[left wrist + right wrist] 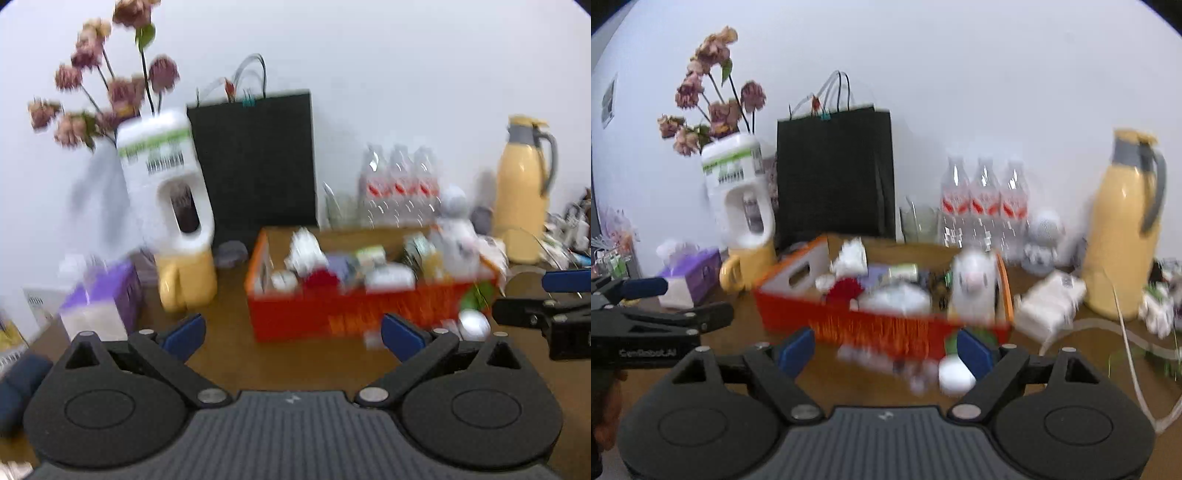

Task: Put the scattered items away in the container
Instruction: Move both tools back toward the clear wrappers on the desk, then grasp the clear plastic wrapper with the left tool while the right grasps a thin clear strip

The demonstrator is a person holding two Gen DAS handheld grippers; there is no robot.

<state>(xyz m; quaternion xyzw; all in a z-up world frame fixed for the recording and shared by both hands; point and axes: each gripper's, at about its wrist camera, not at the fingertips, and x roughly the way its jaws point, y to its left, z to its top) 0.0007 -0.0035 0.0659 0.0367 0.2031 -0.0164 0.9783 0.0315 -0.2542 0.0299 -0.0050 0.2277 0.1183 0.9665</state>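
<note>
A: Since both views are smeared, I'll go from the biggest thing down. I see the brown counter (229,354) against a white wall, and at the back a black paper bag (255,158) standing upright.

B: And the container?

A: The orange box (886,325) sits mid-counter, in front of the bag, already heaped with small packets and a red thing I can't identify through the blur. Left of it I have a white jug (166,181) holding dried flowers, standing on a yellow mug (188,280), and a purple tissue box (107,299) further left. To the right stands a yellow thermos (1123,236), with three clear bottles (984,199) between it and the bag.

B: What's still loose?

A: A white packet (1049,306) lies just right of the orange box. A small white round thing (955,373) rests on the counter in front of the box's near wall, close by my right gripper's right finger; more small bits lie left of it, too blurred to name.

B: Your grippers?

A: My left gripper (293,332) has its fingers wide apart with only bare counter and the box front between them. My right gripper (886,350) is spread wide too, gripping nothing.
</note>
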